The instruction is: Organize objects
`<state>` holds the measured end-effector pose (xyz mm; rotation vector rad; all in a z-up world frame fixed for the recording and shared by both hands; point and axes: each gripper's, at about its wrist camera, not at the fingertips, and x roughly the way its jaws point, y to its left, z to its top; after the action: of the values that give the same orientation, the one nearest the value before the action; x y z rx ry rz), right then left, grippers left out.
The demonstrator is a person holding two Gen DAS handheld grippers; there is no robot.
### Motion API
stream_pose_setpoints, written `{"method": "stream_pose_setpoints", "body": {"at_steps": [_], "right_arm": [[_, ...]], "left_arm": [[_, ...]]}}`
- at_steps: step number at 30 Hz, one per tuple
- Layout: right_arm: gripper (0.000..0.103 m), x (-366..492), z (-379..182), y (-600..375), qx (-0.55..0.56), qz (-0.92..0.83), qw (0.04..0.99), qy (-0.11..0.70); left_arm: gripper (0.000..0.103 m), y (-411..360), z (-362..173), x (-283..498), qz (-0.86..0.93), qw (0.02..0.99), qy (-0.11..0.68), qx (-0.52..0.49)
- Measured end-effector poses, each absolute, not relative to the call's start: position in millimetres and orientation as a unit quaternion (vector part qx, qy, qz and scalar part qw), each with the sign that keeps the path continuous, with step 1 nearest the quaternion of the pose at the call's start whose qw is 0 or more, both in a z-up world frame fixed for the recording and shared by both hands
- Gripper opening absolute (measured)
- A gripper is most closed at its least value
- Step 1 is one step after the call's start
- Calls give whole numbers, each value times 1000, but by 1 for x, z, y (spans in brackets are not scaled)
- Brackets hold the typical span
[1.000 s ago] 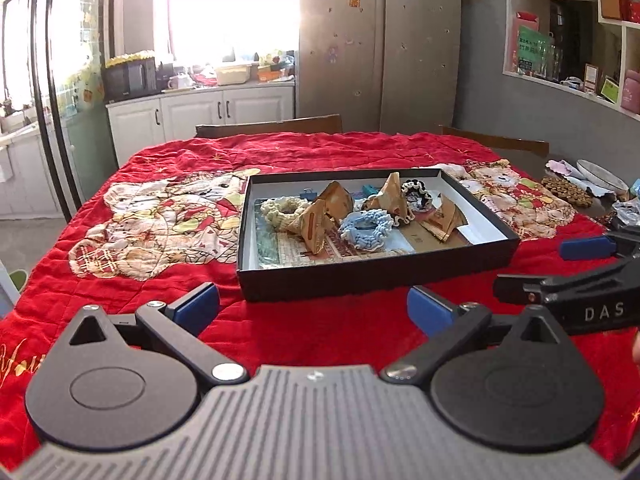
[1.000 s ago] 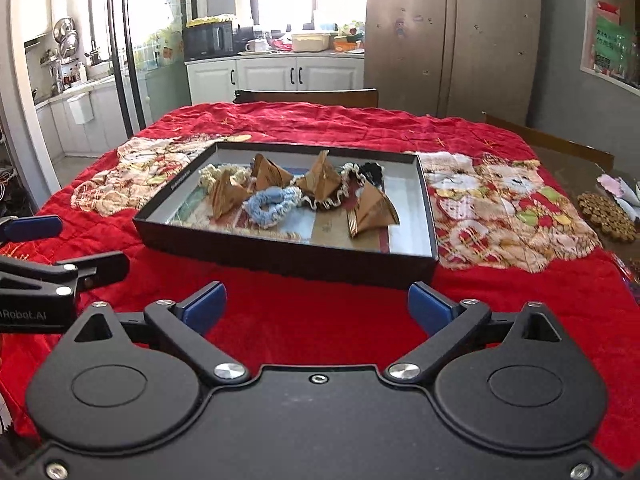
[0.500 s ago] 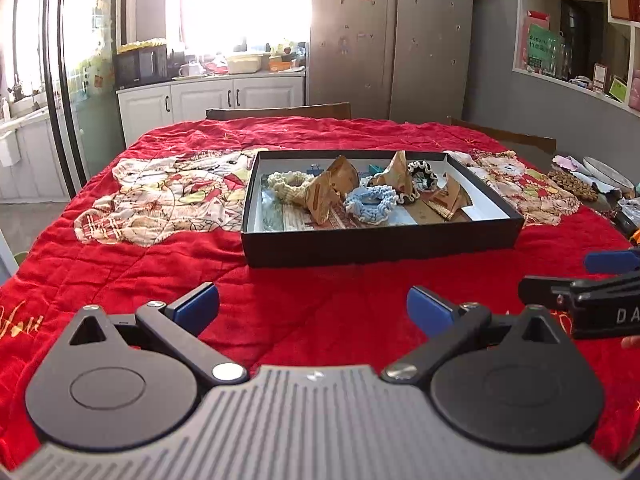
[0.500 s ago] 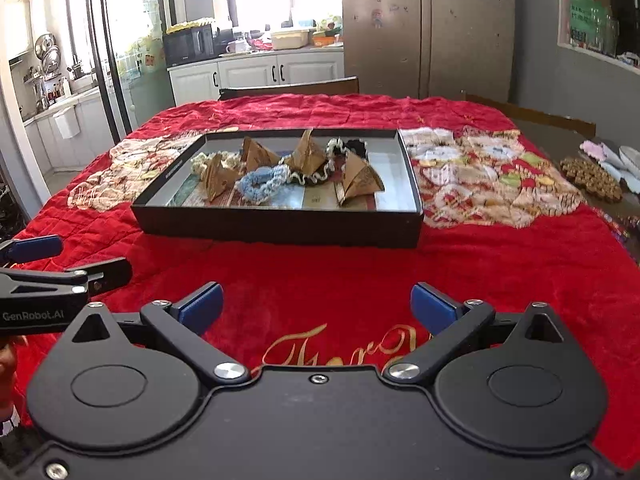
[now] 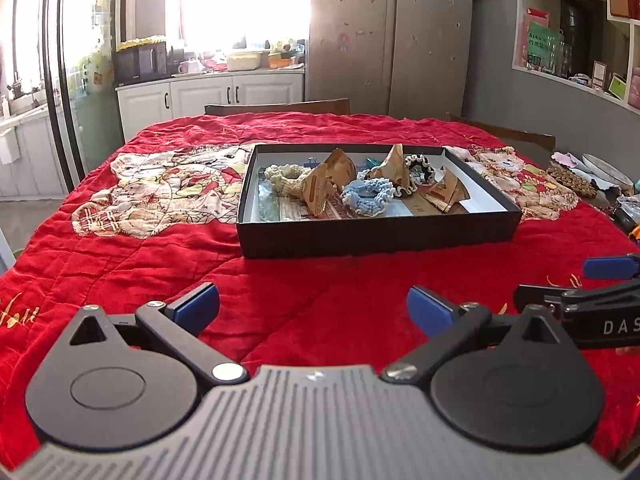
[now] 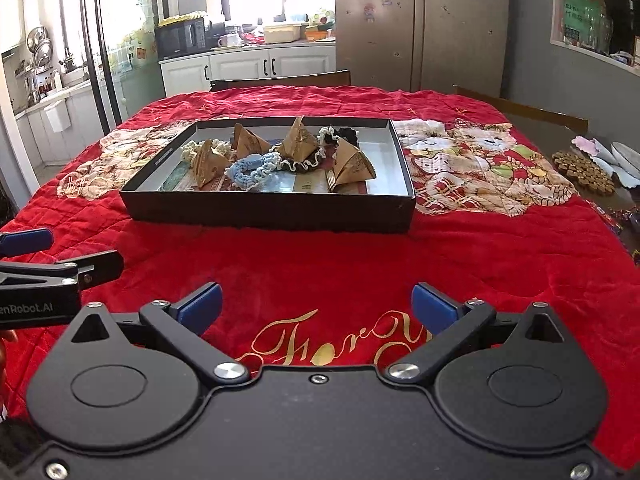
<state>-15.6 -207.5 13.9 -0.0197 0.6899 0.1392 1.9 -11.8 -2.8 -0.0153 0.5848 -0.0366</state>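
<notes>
Box [image 6: 272, 212] holds four paper cones, four scrunchies; both hand-held grippers [image 5: 313, 307] [image 6: 316, 306] spread, empty.

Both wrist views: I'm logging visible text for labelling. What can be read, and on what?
"DAS" (cut off): right claw.
"enRobot.AI" (cut off): left claw.
"For" and part of another gold word: red cloth.
Box wall print, green sign, fridge stickers: too small to read.

the left gripper [image 5: 313, 306] hovered level, its blue-padded fingers [image 5: 197, 304] spread wide with nothing between them. the right gripper [image 6: 316, 307] hung alongside it at about the same height, its jaws likewise parted wide and empty.
</notes>
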Motion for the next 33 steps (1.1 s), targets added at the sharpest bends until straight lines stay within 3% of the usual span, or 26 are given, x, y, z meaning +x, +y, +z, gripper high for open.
{"method": "stream_pose_setpoints", "body": {"at_steps": [33], "right_arm": [[102, -15, 8, -205, -12, 72, 935, 348]], "left_arm": [[103, -15, -3, 1, -18, 958, 286, 2]]}}
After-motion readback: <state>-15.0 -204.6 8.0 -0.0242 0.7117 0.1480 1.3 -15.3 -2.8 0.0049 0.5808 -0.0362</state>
